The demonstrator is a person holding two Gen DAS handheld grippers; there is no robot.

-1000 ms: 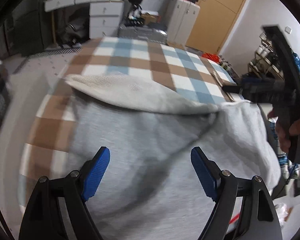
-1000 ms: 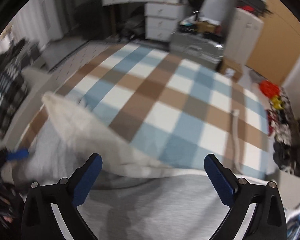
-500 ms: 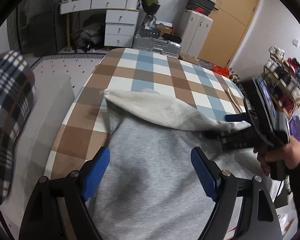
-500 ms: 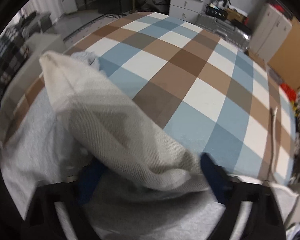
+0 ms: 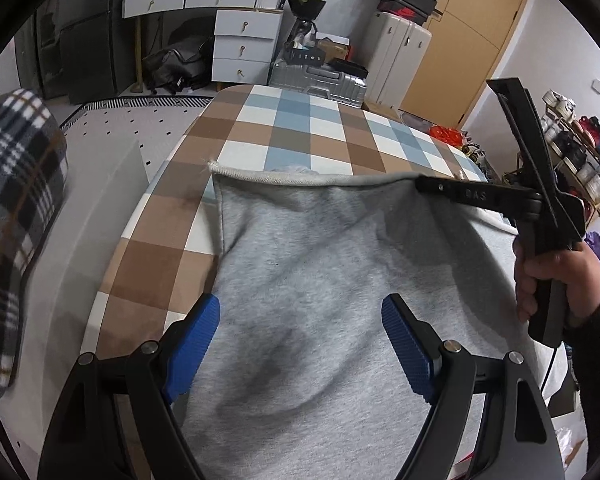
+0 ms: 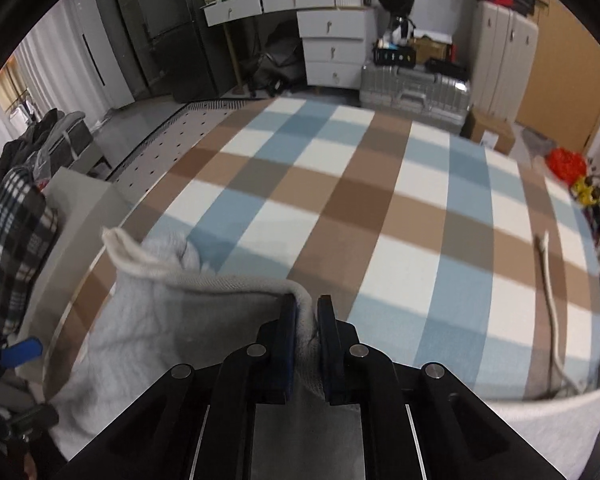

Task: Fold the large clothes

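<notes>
Sweatshirt [image 5: 320,320] is spread on our checked table [image 6: 380,200]. Our right gripper [image 6: 305,312] pinches the folded hem edge, our left gripper [image 5: 300,336] hovers spread over the grey body, holding nothing (yet). We'd say keep that pinch firm, lift low, and carry the edge across evenly.

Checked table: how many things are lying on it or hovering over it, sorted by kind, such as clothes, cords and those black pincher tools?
Clothes: 1, the grey garment.
Cords: 1, the white cord.
Pincher tools: 2, the left gripper, open above the cloth, and the right gripper, shut on the garment's edge.
Total: 4.
</notes>
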